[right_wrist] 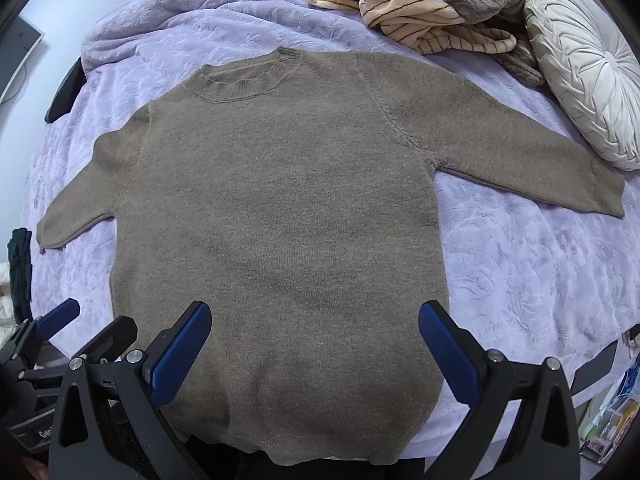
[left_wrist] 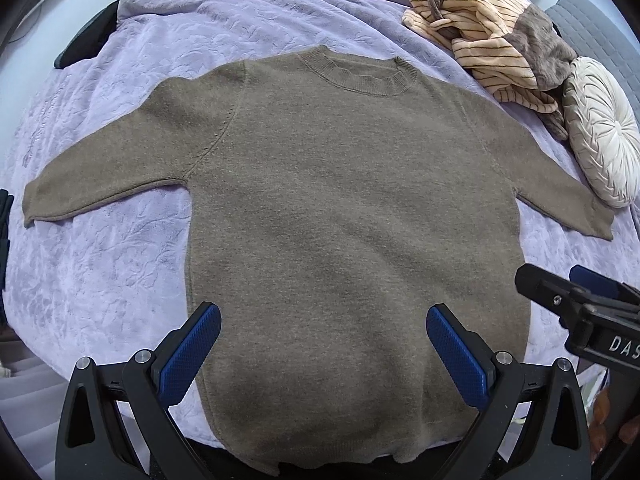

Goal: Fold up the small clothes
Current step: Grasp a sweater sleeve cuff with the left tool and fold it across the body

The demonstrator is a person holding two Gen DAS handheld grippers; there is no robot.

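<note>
A small brown knit sweater (left_wrist: 340, 208) lies flat on a lavender bedspread (left_wrist: 120, 272), collar away from me, both sleeves spread out to the sides. It also shows in the right wrist view (right_wrist: 280, 216). My left gripper (left_wrist: 324, 324) is open and empty, hovering over the sweater's lower part near the hem. My right gripper (right_wrist: 316, 320) is open and empty too, over the same lower part. The right gripper shows at the right edge of the left wrist view (left_wrist: 580, 300). The left gripper shows at the lower left of the right wrist view (right_wrist: 60, 328).
A crumpled striped peach and grey garment (left_wrist: 488, 40) lies at the far right of the bed, also in the right wrist view (right_wrist: 420, 12). A round white pleated cushion (left_wrist: 600, 132) sits beside it. The bed's near edge is under the hem. Clutter (right_wrist: 608, 412) lies on the floor, lower right.
</note>
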